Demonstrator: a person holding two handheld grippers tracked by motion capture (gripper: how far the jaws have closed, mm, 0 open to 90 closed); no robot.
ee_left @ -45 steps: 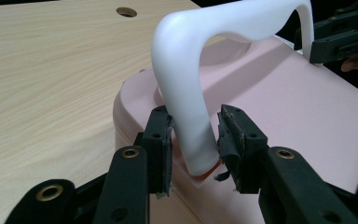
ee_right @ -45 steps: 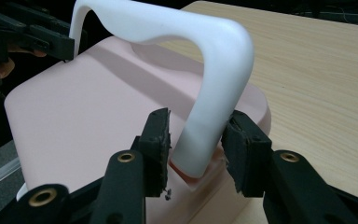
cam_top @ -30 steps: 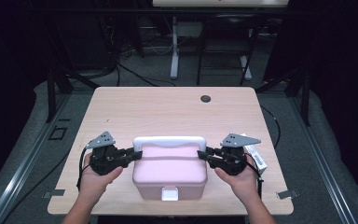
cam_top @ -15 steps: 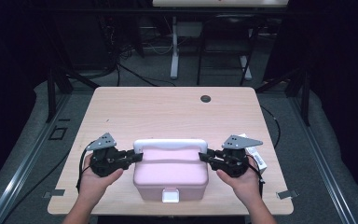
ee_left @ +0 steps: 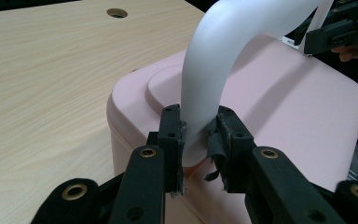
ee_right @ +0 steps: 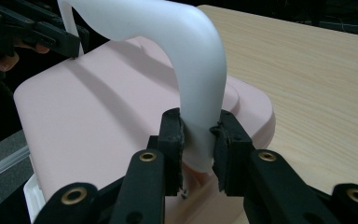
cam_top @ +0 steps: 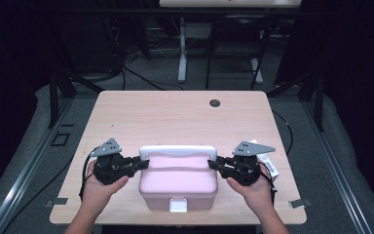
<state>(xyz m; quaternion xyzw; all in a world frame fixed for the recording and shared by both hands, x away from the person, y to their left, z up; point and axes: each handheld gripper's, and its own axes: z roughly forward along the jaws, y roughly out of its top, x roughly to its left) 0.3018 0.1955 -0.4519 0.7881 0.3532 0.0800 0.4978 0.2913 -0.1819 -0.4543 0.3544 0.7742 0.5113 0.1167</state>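
Table: a pale wood top with a dark round hole near its far edge; the box sat at the near edge, well apart from that hole.
Box: a pink plastic case with rounded corners, lid down, a white latch on its near face. It stood flat on the table between the two hands.
Handle: a white hoop that stood up over the box's lid, thick and smooth, bending down at each end to a root at the box's side.
Left gripper: clamped on the handle's left root, pads pressed against both sides of it just above the box.
Right gripper: clamped likewise on the handle's right root, across the box from the left one.
Small pack: a white item lay on the table right of the box, partly under the right gripper; what it was could not be told.
Handling: the box looked stiff and hard-shelled, probably light unless filled, which the closed lid hid. The handle seemed glossy and likely to slip or swing between the pads.
Hold: the two roots looked like the best places, since they kept the load even and the box level.
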